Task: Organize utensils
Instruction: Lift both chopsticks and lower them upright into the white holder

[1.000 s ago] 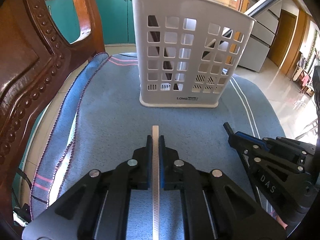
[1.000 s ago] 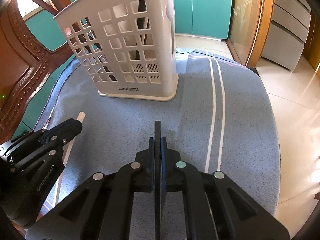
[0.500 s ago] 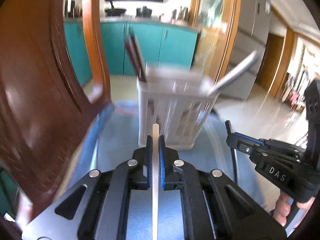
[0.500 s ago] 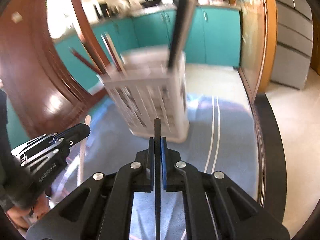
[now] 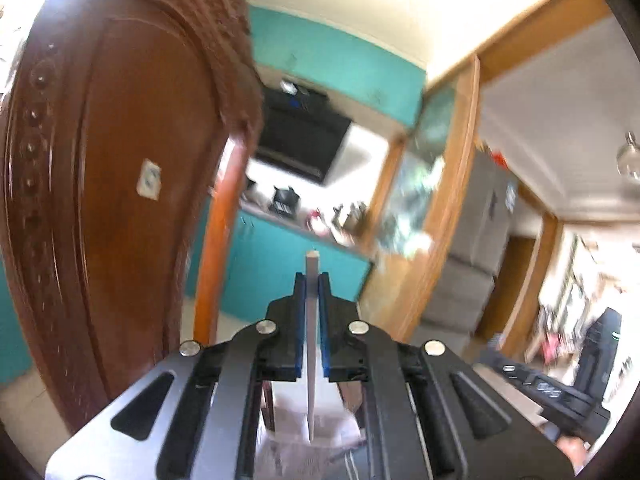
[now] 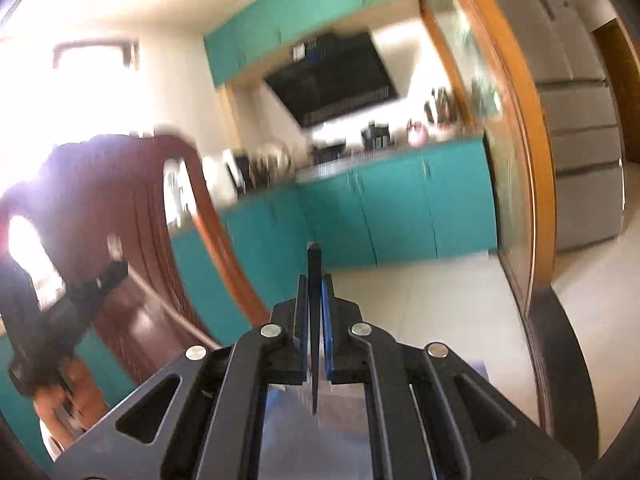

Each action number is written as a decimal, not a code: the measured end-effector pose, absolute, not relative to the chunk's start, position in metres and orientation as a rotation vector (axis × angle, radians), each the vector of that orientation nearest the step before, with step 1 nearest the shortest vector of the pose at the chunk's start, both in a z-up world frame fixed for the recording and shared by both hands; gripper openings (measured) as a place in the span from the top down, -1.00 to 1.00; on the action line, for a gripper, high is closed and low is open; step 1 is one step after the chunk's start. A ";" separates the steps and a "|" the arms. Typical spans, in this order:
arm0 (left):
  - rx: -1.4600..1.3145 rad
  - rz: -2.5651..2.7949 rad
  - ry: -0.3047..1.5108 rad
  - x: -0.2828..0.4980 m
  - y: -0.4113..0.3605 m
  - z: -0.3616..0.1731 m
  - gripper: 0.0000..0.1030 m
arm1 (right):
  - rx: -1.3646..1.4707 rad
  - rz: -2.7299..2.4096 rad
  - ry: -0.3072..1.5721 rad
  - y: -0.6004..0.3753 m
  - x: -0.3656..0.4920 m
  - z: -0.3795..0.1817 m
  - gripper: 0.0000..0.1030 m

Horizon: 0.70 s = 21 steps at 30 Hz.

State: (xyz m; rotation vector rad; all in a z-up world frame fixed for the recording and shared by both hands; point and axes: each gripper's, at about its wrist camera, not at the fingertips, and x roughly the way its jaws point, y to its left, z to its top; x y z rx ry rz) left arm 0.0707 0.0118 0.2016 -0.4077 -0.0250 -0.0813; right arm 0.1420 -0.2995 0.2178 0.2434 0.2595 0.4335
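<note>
My left gripper (image 5: 313, 280) is shut on a white chopstick (image 5: 311, 340) that sticks out past the fingertips. It is tilted up toward the kitchen, and the white basket (image 5: 296, 420) shows only dimly below it. My right gripper (image 6: 314, 282) is shut on a black chopstick (image 6: 314, 320), also tilted up. The right gripper shows blurred at the lower right of the left wrist view (image 5: 552, 396). The left gripper shows blurred at the left of the right wrist view (image 6: 108, 276), with its white chopstick (image 6: 168, 308).
A carved brown wooden chair back (image 5: 120, 200) stands close on the left and also shows in the right wrist view (image 6: 160, 280). Teal kitchen cabinets (image 6: 392, 208), a wooden door frame (image 6: 520, 160) and a grey fridge (image 6: 576, 120) lie ahead. The blue cloth (image 6: 304, 432) is just visible below.
Both grippers have lifted and tilted upward with their chopsticks. The basket and blue cloth have dropped out of the middle of both views to the bottom edge.
</note>
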 end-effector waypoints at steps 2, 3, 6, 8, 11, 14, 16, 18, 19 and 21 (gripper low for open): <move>-0.447 -0.046 -0.036 0.082 0.019 0.194 0.86 | 0.246 0.369 0.183 -0.301 0.142 0.225 0.87; -0.464 -0.025 -0.030 0.091 0.021 0.188 0.87 | 0.239 0.340 0.158 -0.298 0.145 0.225 0.87; -0.466 0.001 0.016 0.116 0.020 0.172 0.86 | 0.195 0.313 0.131 -0.288 0.159 0.214 0.87; -0.430 0.020 0.056 0.132 0.013 0.161 0.86 | 0.165 0.301 0.136 -0.279 0.168 0.202 0.87; -0.383 0.020 0.128 0.155 -0.003 0.146 0.86 | 0.136 0.290 0.141 -0.274 0.176 0.191 0.87; -0.318 0.018 0.182 0.166 -0.021 0.135 0.86 | 0.126 0.284 0.167 -0.271 0.183 0.182 0.87; -0.274 0.017 0.219 0.171 -0.033 0.126 0.86 | 0.119 0.286 0.206 -0.271 0.190 0.174 0.87; -0.247 0.021 0.239 0.177 -0.039 0.119 0.86 | 0.105 0.287 0.244 -0.267 0.196 0.166 0.87; -0.234 0.021 0.248 0.176 -0.042 0.116 0.86 | 0.100 0.287 0.262 -0.266 0.199 0.161 0.87; -0.216 0.023 0.248 0.174 -0.046 0.112 0.86 | 0.103 0.290 0.306 -0.266 0.203 0.152 0.87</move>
